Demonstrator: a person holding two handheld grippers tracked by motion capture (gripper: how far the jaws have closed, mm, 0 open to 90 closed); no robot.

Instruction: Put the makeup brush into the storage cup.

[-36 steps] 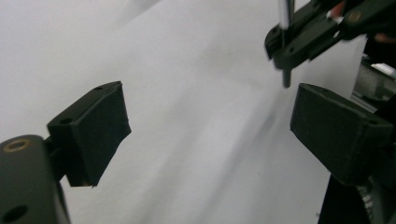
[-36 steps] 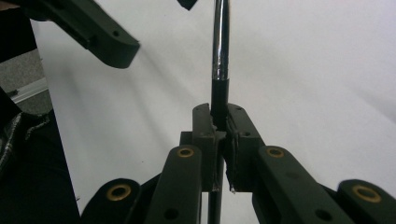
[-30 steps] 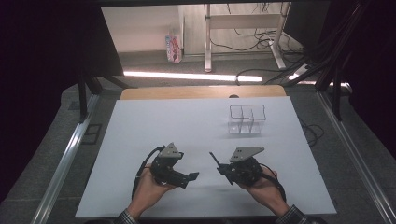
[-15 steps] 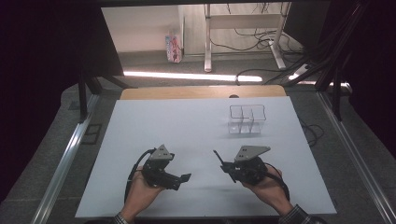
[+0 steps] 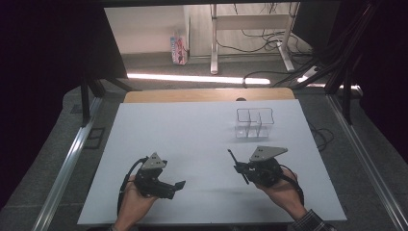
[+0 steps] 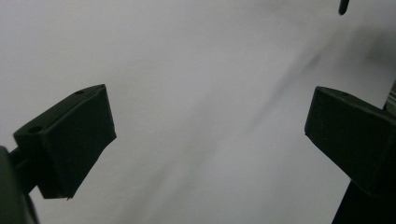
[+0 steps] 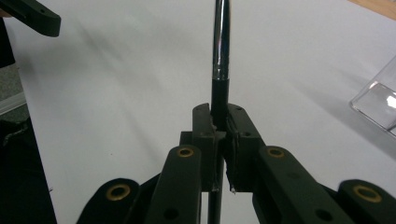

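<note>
A: Briefly, the count. Two grippers: left gripper [image 5: 179, 184] and right gripper [image 5: 234, 161], each in one hand, both low over the near part of the table. One pen [image 5: 233, 159]. One clear organizer [image 5: 254, 122] with several compartments; exact number I cannot tell.

B: Jaw states?

A: Left: jaws spread wide in the left gripper view, nothing between them but bare surface. Right: jaws closed tight on the pen [image 7: 220, 56], gripping its black section; the chrome part of the barrel sticks up and away beyond the jaws.

B: Pen position on the table?

A: Held off the surface at near right, pointing away from the person, well apart from the organizer at far right.

B: Surface?

A: White table [image 5: 192, 134], with a wooden edge [image 5: 207, 95] along the far side. A corner of the organizer [image 7: 378, 100] appears at right in the right gripper view.

B: Room?

A: Dark at both sides. Grey floor beyond the table, white desk legs [image 5: 214, 38], loose cables [image 5: 269, 36], a small printed carton [image 5: 178, 49] standing on the floor, a bright strip of light [image 5: 197, 78] just past the far edge.
</note>
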